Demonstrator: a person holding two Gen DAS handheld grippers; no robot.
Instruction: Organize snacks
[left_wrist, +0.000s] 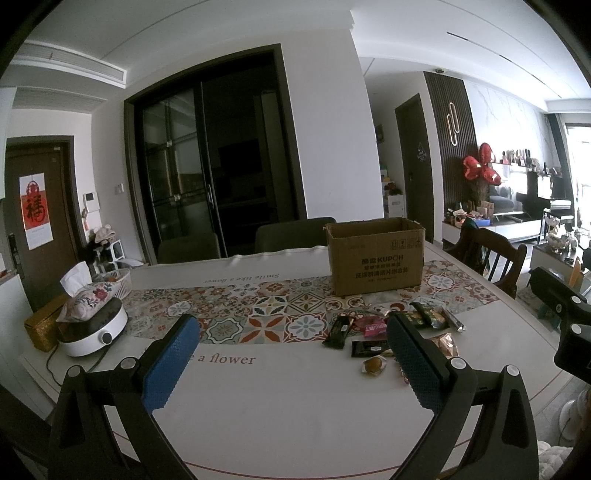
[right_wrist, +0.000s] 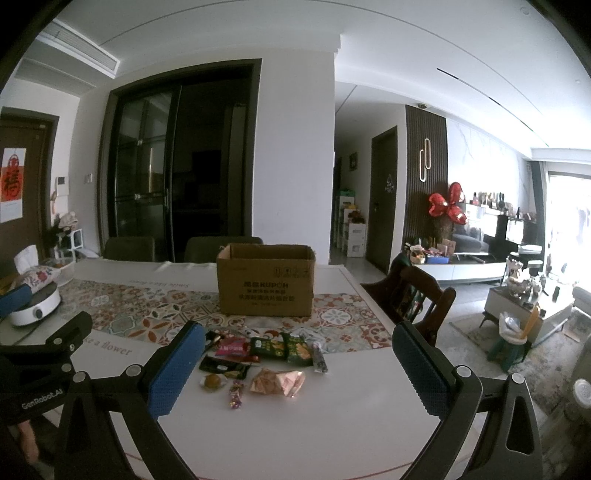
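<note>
A pile of wrapped snacks (right_wrist: 266, 358) lies on the white part of the table, in front of an open cardboard box (right_wrist: 265, 280). It holds a green bag (right_wrist: 282, 348), a pink packet (right_wrist: 232, 348), a dark bar (right_wrist: 221, 367) and a peach wrapper (right_wrist: 277, 381). My right gripper (right_wrist: 295, 365) hovers open above the near side of the pile, holding nothing. In the left wrist view the snacks (left_wrist: 391, 332) lie ahead and right, partly behind the right finger. My left gripper (left_wrist: 291, 358) is open and empty. The box (left_wrist: 375, 256) stands beyond.
A white round appliance (left_wrist: 92, 334) with a floral tissue pouch on it sits at the table's left, beside a white basket (left_wrist: 120, 282) and a gold box (left_wrist: 40, 326). A wooden chair (right_wrist: 413, 295) stands at the right edge. Dark chairs stand behind the table.
</note>
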